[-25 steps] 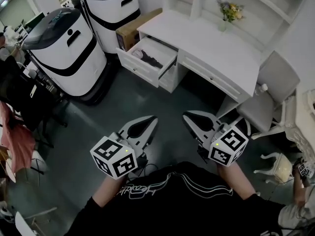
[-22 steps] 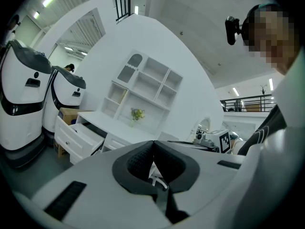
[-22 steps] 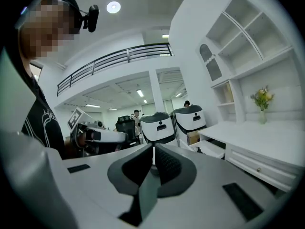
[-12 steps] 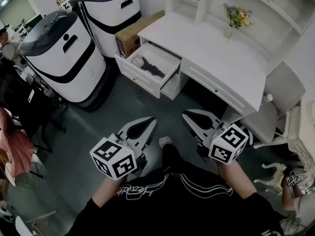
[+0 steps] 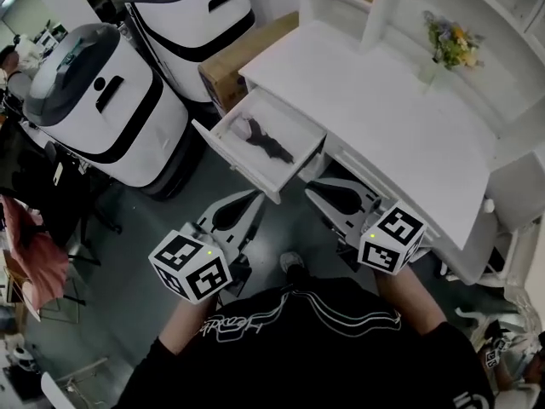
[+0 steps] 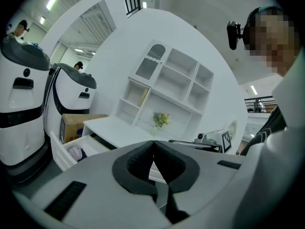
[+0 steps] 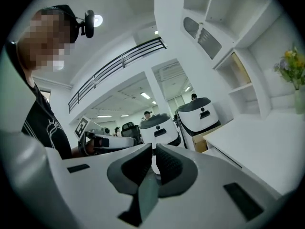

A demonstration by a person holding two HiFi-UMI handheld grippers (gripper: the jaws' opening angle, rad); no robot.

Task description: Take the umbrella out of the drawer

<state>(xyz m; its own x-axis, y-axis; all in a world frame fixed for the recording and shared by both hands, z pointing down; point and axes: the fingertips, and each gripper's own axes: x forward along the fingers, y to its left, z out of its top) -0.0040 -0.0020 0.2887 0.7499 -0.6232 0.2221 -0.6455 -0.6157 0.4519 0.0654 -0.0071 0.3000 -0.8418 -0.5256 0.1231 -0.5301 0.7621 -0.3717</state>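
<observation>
The white desk drawer (image 5: 228,155) stands pulled open, and a dark folded umbrella (image 5: 271,144) lies inside it beside a pale pink item (image 5: 243,128). My left gripper (image 5: 255,197) is shut and empty, its tips just short of the drawer's front. My right gripper (image 5: 313,187) is also shut and empty, close to the drawer's right front corner. In the left gripper view the jaws (image 6: 153,143) meet, with the open drawer (image 6: 62,149) low at the left. In the right gripper view the jaws (image 7: 153,149) are closed with nothing between them.
The white desk (image 5: 400,118) carries a vase of flowers (image 5: 450,45) and a shelf unit behind it. A cardboard box (image 5: 247,54) sits left of the desk. Two large white robots (image 5: 102,100) (image 5: 200,15) stand to the left. Seated people are at the far left.
Both grippers and the person have moved forward to the desk; the open drawer, far ahead a second ago, now lies right in front of the tips. Both jaws stayed shut.
</observation>
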